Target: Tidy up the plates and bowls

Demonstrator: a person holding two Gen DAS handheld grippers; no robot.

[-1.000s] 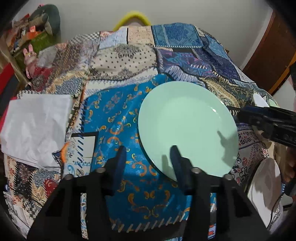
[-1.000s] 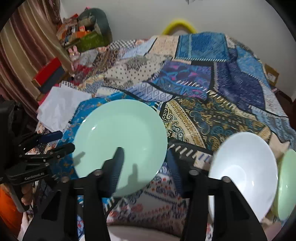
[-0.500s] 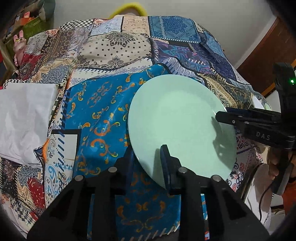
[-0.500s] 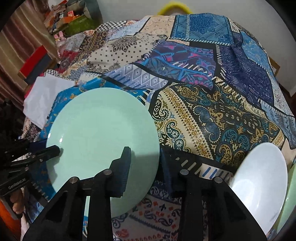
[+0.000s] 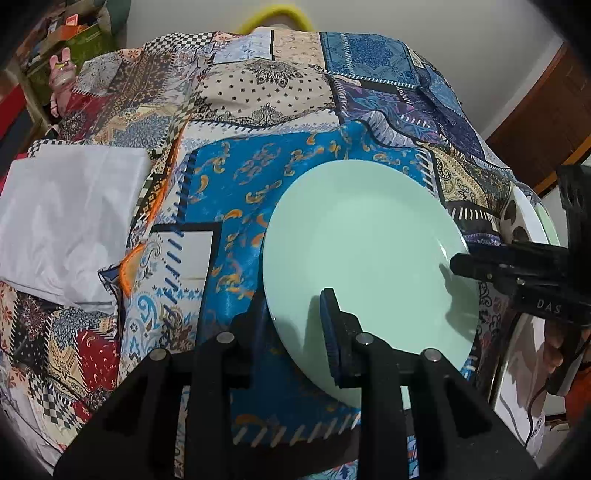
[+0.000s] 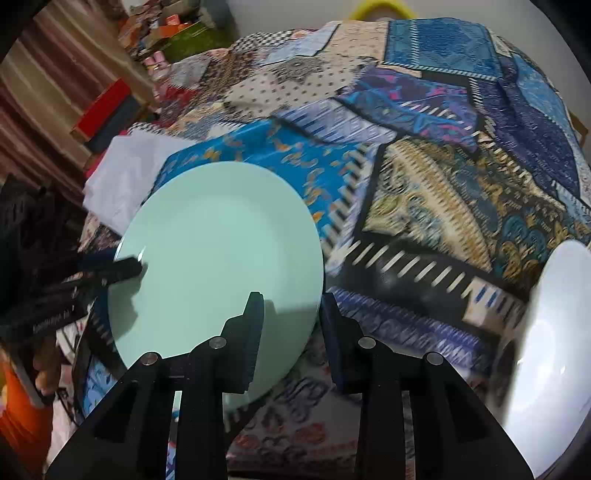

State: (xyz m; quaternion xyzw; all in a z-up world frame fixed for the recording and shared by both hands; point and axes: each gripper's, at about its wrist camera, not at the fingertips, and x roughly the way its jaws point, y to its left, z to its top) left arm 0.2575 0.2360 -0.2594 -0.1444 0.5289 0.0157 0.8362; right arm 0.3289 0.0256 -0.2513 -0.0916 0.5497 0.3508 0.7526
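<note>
Mint plate (image 5: 365, 240) rim pinched by left gripper (image 5: 295, 314), right gripper (image 6: 291, 317).

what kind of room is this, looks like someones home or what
Probably a lived-in room at home, not a lab. A patchwork cloth covers the surface where the mint green plate sits, shelves on the left are crammed with boxes and clutter, and a striped curtain hangs beside them.

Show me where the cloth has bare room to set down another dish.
Free: the far half of the patchwork cloth, beyond the green plate; also the gold-and-blue patch between that plate and the white bowl. Crowded: the near edge, taken up by the plate, the bowl and the white folded sheet on the left.
</note>
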